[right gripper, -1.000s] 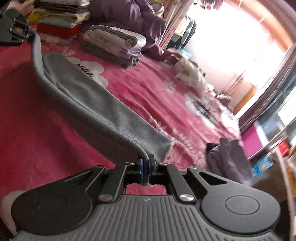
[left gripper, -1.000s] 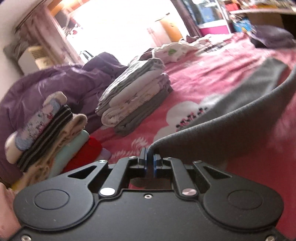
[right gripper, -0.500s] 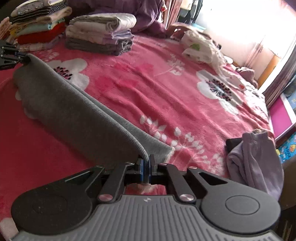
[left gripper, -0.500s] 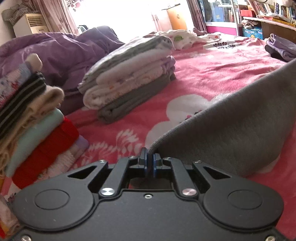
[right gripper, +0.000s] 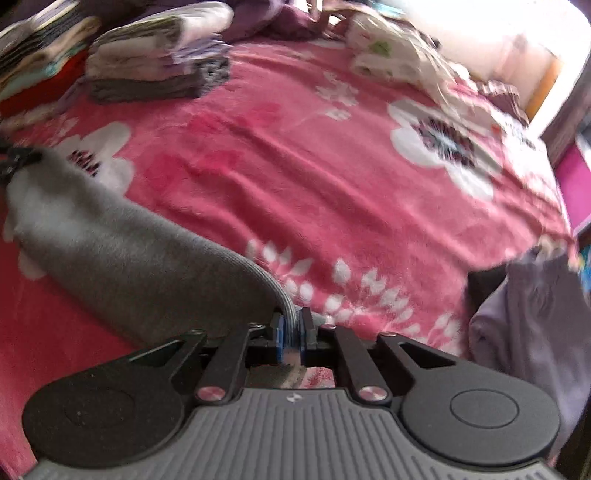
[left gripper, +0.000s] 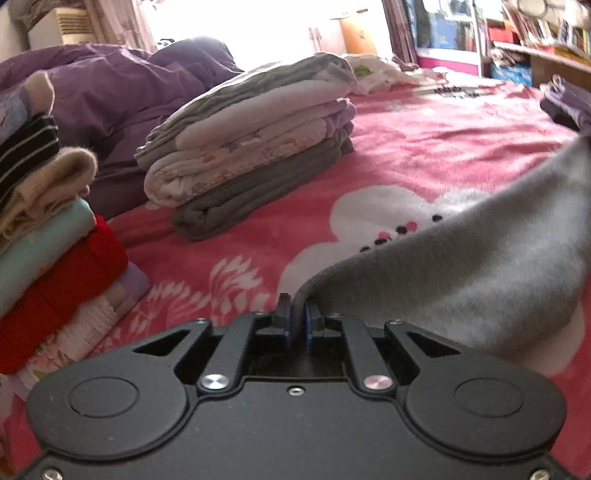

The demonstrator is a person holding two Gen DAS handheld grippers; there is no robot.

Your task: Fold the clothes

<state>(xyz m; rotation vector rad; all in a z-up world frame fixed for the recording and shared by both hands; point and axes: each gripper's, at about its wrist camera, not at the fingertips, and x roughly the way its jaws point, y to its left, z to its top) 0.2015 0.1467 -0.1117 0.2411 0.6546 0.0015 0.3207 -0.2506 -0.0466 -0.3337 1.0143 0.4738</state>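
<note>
From the left wrist camera, the left gripper (left gripper: 298, 320) has its blue pads pinched tight on the rolled edge of a grey garment (left gripper: 461, 273), which sweeps away to the right and sags low over the pink flowered blanket (left gripper: 424, 147) covering the bed. Ahead and to the left sits a neat stack of folded clothes (left gripper: 247, 147) in white, lilac and grey, and at the far left edge a second, taller pile (left gripper: 44, 229) shows striped, beige, mint and red layers. A crumpled purple duvet (left gripper: 122, 92) lies behind both stacks, with shelves of books (left gripper: 535, 29) off to the right. From the right wrist camera, the right gripper (right gripper: 291, 332) has the garment's ribbed hem between its pads, and the jaws are easing apart with the cloth still in the gap. The grey garment (right gripper: 122, 258) runs leftward from there, draped on the blanket (right gripper: 332, 166), up to the other gripper (right gripper: 14, 162) at the left edge. A loose lilac garment (right gripper: 524, 317) lies crumpled at the right, and unfolded white clothes (right gripper: 391, 59) are heaped at the far side.
</note>
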